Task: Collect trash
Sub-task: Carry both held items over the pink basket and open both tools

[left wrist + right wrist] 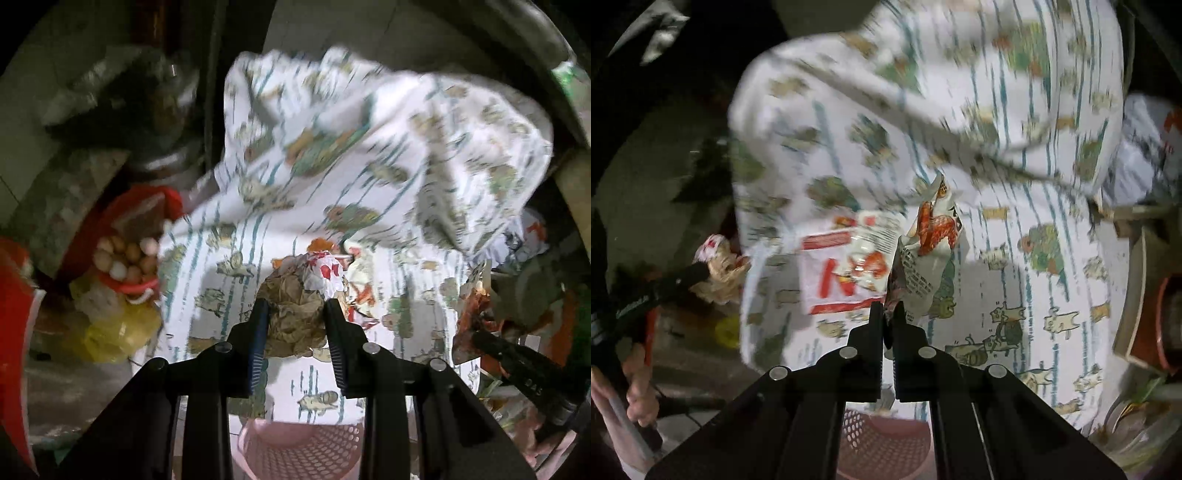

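My left gripper (pixel 295 304) is shut on a crumpled brown paper wad (pixel 293 317) with a white, red-spotted wrapper (pixel 325 271) stuck to its top. It is held above a white cartoon-print cloth (pixel 332 147). My right gripper (pixel 891 308) is shut on a crinkled orange-and-white snack wrapper (pixel 931 236), held over the same cloth (pixel 1015 258). A white wrapper with red letters (pixel 849 269) lies on the cloth just left of it. The left gripper and its wad show at the left of the right wrist view (pixel 713 271). The right gripper shows at the right of the left wrist view (pixel 480 332).
A pink perforated basket (pixel 299 450) sits below both grippers; it also shows in the right wrist view (pixel 882 443). A red bag of round pale items (pixel 125 254) and a yellow bag (pixel 114 332) lie left. Bowls and clutter (pixel 1145 295) stand right.
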A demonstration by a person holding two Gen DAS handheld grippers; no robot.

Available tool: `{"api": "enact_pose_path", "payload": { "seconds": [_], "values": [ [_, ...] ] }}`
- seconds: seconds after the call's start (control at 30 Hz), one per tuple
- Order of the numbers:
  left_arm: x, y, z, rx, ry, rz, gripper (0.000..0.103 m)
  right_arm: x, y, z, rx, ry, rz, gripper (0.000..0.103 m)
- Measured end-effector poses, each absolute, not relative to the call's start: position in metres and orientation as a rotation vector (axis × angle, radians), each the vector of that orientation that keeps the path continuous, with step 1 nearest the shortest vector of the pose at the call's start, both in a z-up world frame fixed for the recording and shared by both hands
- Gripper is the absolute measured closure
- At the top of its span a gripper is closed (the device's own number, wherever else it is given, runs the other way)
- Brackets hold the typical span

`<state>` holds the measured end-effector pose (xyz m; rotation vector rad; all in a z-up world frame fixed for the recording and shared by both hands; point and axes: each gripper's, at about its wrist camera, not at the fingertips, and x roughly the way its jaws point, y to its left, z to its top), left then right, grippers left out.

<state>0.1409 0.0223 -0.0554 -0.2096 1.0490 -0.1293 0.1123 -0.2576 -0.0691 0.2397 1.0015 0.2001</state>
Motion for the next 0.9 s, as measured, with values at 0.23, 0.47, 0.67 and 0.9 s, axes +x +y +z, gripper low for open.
{"api": "enact_pose_path", "payload": {
  "seconds": [0.23,0.47,0.67,0.9],
  "values": [
    [0.079,0.024,-0.007,-0.127,0.929,-0.126,0.073,0.028,-0.226,-0.017,0.212,0.814,0.209,0.098],
    [0.031,0.017,0.003,-0.109,0.904,-0.171,0.073,-0.011,-0.215,-0.013,0.236,0.788,0.255,0.098],
    [0.021,0.011,-0.023,-0.125,0.945,-0.188,0.073,-0.018,-0.2,-0.035,0.177,0.806,0.223,0.098],
    [0.027,0.003,-0.094,-0.103,1.129,-0.198,0.073,-0.007,-0.188,-0.074,0.083,0.925,0.219,0.098]
  ]
}}
